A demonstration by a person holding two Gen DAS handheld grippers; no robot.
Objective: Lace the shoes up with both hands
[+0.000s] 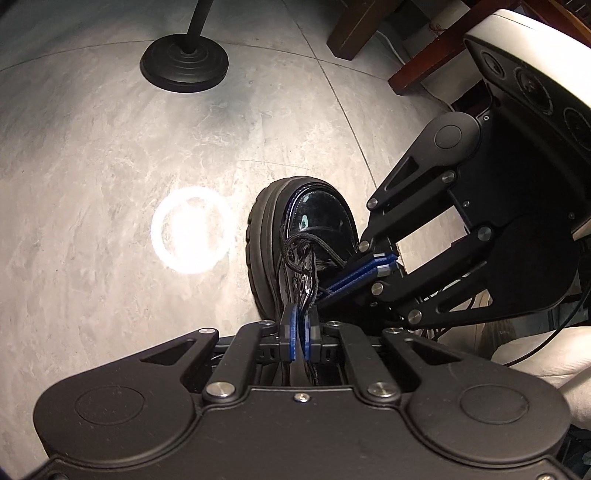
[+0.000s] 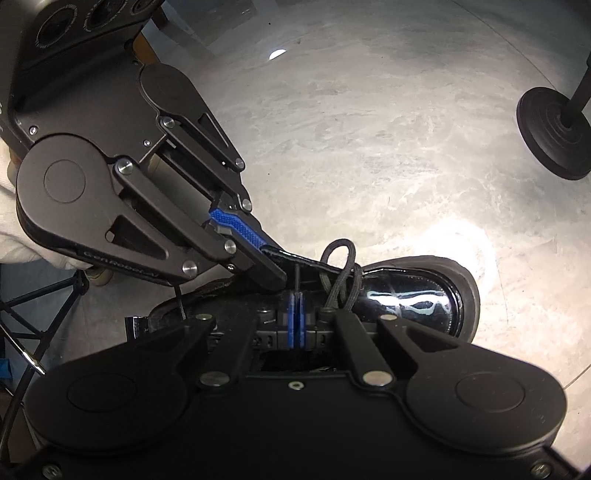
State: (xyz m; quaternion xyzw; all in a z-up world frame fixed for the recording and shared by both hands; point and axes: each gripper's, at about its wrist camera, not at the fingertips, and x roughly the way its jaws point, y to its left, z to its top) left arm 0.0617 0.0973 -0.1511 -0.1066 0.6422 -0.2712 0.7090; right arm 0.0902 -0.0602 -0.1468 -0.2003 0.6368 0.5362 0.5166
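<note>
A glossy black boot (image 1: 314,218) with a thick sole stands on the grey floor, toe pointing away; it also shows in the right wrist view (image 2: 406,299). Its black lace (image 2: 341,273) forms loose loops over the tongue. My left gripper (image 1: 300,317) is shut on the boot's eyelet flap (image 1: 308,291); in the right wrist view it (image 2: 273,264) comes in from the left, clamped on that flap. My right gripper (image 2: 297,299) is shut on a thin black lace end (image 2: 296,278); in the left wrist view it (image 1: 328,288) reaches in from the right.
A black round stand base (image 1: 184,62) sits on the floor beyond the boot, also in the right wrist view (image 2: 554,133). Wooden furniture legs (image 1: 354,26) stand at the far right. A bright light spot (image 1: 190,230) lies on the floor left of the boot.
</note>
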